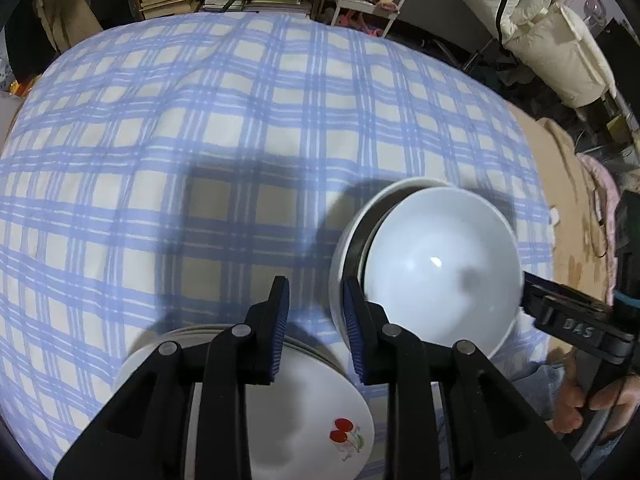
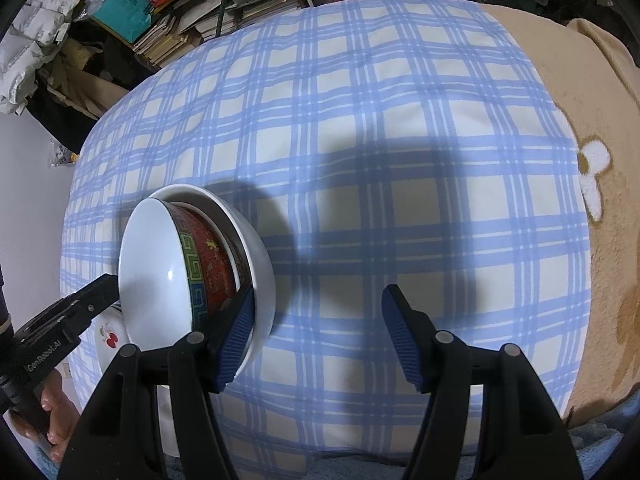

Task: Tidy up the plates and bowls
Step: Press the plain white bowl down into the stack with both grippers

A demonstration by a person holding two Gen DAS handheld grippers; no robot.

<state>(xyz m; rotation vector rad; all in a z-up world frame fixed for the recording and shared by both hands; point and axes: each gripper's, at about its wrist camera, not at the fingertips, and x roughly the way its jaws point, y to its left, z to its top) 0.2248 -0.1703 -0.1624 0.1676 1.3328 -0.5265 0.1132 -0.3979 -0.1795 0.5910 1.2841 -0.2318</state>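
On the checked cloth [image 2: 360, 128], nested bowls [image 2: 192, 264] lean tilted, just beside the stacked cherry plate [image 1: 312, 432]. Sorting appears nearly complete, though hidden items may remain. The right gripper [image 2: 318, 344] gapes wide and empty; the left gripper [image 1: 316, 332] stands narrowly parted, holding nothing.

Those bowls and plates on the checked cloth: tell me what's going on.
A person holds a hand-held gripper in each hand over the blue checked cloth. The bowls are nested, the red-patterned one tilted inside a white one. The right hand-held gripper is open beside them. The left hand-held gripper hovers open over the cherry plate.
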